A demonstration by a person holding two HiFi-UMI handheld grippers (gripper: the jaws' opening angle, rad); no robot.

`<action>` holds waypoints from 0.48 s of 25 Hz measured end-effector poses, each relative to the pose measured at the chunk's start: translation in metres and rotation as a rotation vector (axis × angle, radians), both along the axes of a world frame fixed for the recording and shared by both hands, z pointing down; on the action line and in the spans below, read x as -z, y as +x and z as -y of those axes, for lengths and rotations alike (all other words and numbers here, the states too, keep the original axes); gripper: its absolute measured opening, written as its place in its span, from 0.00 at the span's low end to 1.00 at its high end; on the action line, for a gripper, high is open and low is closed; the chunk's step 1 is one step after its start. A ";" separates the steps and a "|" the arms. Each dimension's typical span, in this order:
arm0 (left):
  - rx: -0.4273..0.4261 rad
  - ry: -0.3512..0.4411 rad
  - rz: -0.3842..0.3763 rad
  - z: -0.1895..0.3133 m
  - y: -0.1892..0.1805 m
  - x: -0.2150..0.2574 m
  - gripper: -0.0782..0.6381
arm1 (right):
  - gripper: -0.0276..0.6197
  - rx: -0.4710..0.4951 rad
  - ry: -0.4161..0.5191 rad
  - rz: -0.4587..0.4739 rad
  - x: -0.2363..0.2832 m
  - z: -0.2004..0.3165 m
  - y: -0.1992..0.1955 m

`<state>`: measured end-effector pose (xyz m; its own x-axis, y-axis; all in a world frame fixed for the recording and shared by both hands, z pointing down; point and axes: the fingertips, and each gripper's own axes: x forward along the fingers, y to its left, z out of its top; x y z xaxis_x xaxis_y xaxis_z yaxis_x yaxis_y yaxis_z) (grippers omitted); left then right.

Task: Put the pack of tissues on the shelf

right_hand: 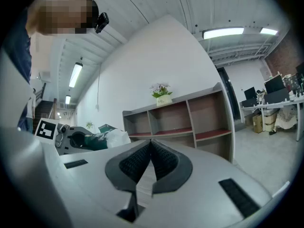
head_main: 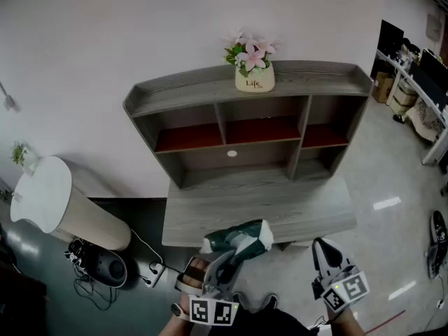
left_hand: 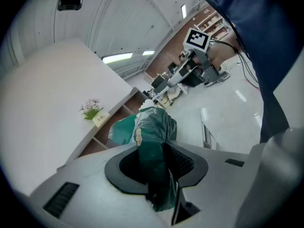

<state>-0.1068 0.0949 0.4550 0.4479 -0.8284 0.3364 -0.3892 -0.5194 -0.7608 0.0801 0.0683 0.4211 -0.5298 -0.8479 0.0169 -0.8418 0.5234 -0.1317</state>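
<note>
The pack of tissues [head_main: 241, 238], green and white plastic, hangs just over the front edge of the grey desk [head_main: 259, 205]. My left gripper [head_main: 229, 259] is shut on the pack. In the left gripper view the pack [left_hand: 154, 127] runs between both pads and sticks out past the tips of the left gripper [left_hand: 157, 152]. The shelf [head_main: 252, 89] stands at the back of the desk with empty compartments on red boards. My right gripper [head_main: 323, 248] is low at the right, shut on nothing, its pads meeting in the right gripper view [right_hand: 151, 146]. That view also has the pack [right_hand: 107, 137] at the left.
A flower pot [head_main: 253, 75] sits on the shelf's top board. Left of the desk stands a white-topped round column [head_main: 56, 201], with a black device [head_main: 101, 264] and cables with a power strip [head_main: 150, 275] on the floor. Office desks [head_main: 420, 82] stand far right.
</note>
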 end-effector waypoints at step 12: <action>-0.036 0.030 0.025 -0.021 -0.029 0.009 0.28 | 0.06 -0.070 -0.017 0.025 0.005 -0.023 -0.010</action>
